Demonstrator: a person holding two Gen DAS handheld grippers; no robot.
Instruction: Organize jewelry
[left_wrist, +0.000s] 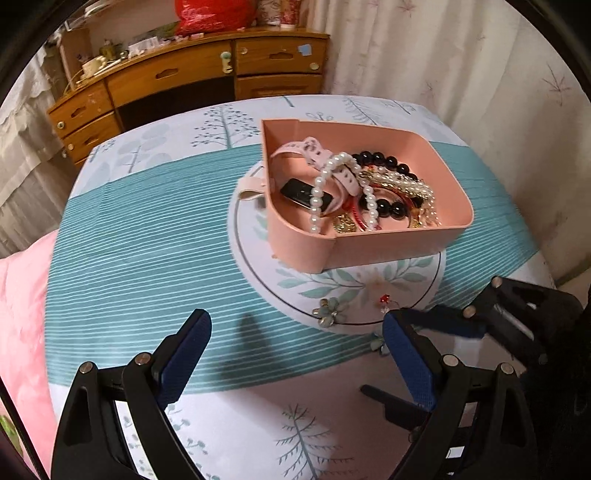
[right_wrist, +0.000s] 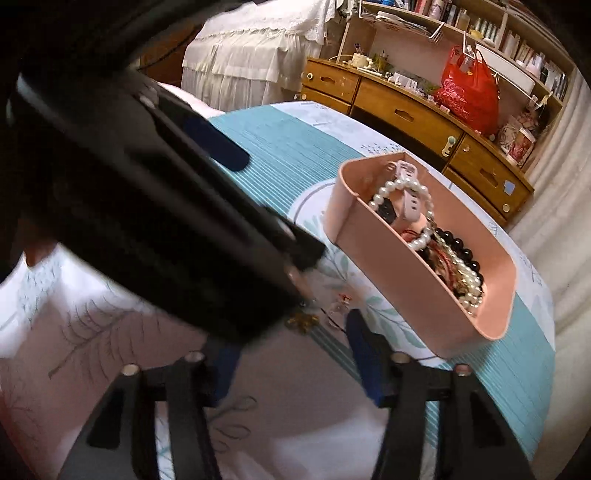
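A pink tray (left_wrist: 369, 251) stands on the patterned cloth and holds a pearl string (left_wrist: 321, 184), black beads (left_wrist: 384, 160), a pink-strapped watch (left_wrist: 306, 146) and gold pieces. In front of it on the cloth lie a pale flower piece (left_wrist: 327, 312) and a small red earring (left_wrist: 384, 300). My left gripper (left_wrist: 295, 321) hangs open over the cloth with nothing between its fingers. My right gripper (right_wrist: 295, 347) is open beside it, just short of the gold-edged flower piece (right_wrist: 303, 322) and not touching it. The left gripper's dark body (right_wrist: 166, 221) hides much of the right wrist view.
The cloth-covered table (left_wrist: 147, 240) ends in front of a wooden desk with drawers (left_wrist: 166, 77) bearing a red bag (right_wrist: 467, 92). Pale curtains (left_wrist: 461, 55) hang to the right, and pink bedding (left_wrist: 22, 314) lies to the left. A second small flower piece (left_wrist: 377, 345) rests by the left gripper's right finger.
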